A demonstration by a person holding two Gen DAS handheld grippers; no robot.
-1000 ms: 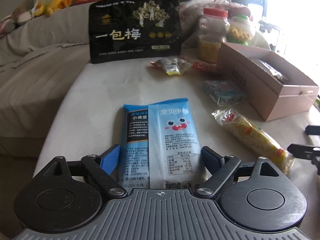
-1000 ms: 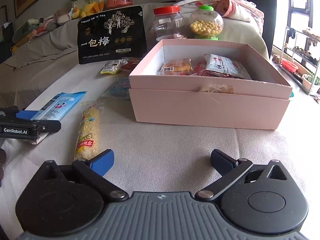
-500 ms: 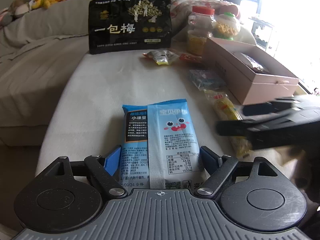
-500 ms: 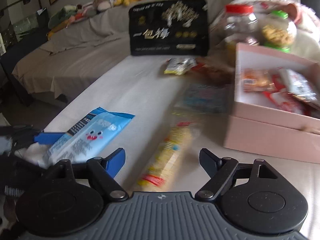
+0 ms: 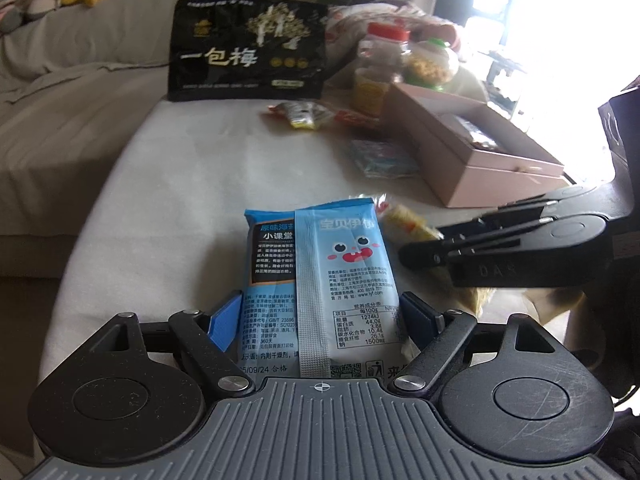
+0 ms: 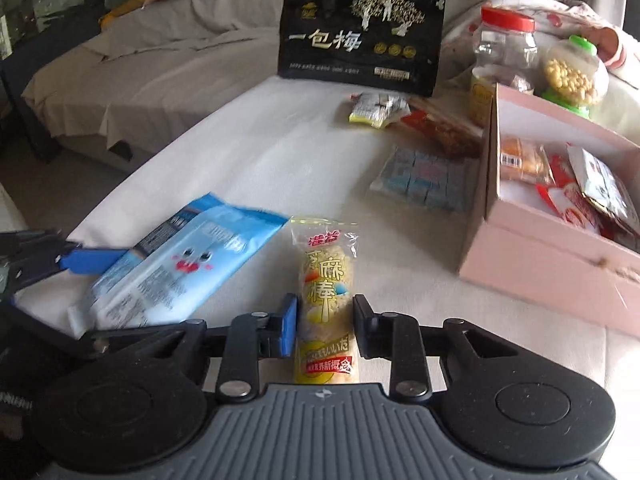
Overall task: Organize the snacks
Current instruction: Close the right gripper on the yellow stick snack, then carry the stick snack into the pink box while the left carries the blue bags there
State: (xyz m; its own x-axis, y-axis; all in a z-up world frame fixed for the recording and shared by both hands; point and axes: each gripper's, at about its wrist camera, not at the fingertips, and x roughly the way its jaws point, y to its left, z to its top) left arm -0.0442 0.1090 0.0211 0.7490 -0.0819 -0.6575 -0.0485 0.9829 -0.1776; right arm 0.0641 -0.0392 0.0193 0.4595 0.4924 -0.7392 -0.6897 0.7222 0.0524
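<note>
left wrist view: the right gripper covers most of the yellow rice bar, so its grip can't be read there. the small packets by the pink box are blurred mush. right wrist view: the box runs off the right edge, and the blue packet print is smeared.

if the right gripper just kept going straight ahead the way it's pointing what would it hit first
Beyond the yellow snack stick that the right gripper is shut on, probably the clear bag of blue candies, though depth is unclear.

Right tongs now clamp (firmly) rice stick.
</note>
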